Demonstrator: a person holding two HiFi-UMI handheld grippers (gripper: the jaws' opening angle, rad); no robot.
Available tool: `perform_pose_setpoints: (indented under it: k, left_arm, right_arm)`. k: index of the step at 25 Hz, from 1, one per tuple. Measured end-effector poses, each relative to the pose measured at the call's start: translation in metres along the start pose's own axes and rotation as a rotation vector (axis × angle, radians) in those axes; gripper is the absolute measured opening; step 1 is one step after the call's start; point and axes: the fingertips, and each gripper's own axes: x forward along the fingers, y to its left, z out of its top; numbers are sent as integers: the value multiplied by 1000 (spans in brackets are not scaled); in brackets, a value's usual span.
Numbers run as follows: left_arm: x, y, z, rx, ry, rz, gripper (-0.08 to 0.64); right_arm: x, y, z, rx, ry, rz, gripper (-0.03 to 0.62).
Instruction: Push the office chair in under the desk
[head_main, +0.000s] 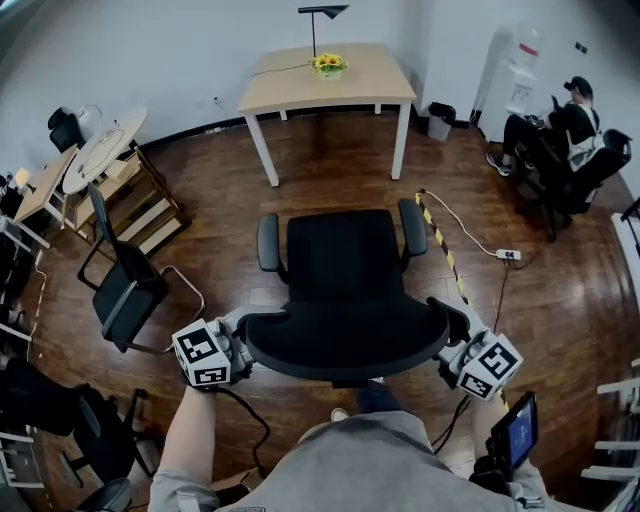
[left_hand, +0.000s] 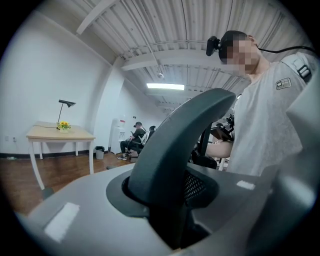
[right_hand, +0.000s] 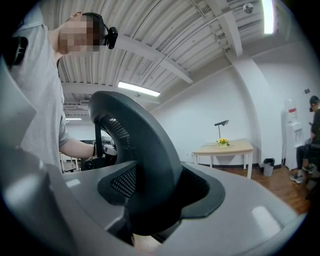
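A black office chair (head_main: 345, 262) stands on the wood floor, its seat facing a light wooden desk (head_main: 372, 78) some way beyond it. The curved backrest (head_main: 345, 345) is nearest me. My left gripper (head_main: 238, 350) is shut on the backrest's left end and my right gripper (head_main: 452, 352) on its right end. In the left gripper view the dark backrest rim (left_hand: 170, 150) fills the gap of the left gripper (left_hand: 165, 205). The right gripper view shows the rim (right_hand: 145, 165) wedged in the right gripper (right_hand: 150, 205). A pot of yellow flowers (head_main: 328, 65) sits on the desk.
A black folding chair (head_main: 125, 290) and a wooden step shelf (head_main: 140, 210) stand at the left. To the right of the chair, a yellow-black taped cable (head_main: 440, 240) runs to a power strip (head_main: 508, 255). A seated person (head_main: 570, 125), a water dispenser (head_main: 520, 70) and a bin (head_main: 440, 120) are far right.
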Motion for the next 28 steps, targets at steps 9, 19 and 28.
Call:
perform_pose_setpoints:
  k: [9,19,28]
  left_arm:
    - [32,57,19,-5,-12,23,144]
    - [55,120,36,-11,-20,63,146]
    - [59,183,46,-43,-17,74,152]
  right_arm:
    - [31,-63,13,-1,-8,24,253]
    - [73,-122,24,-2,2,54,253]
    - [122,-158,30,3,7,52,253]
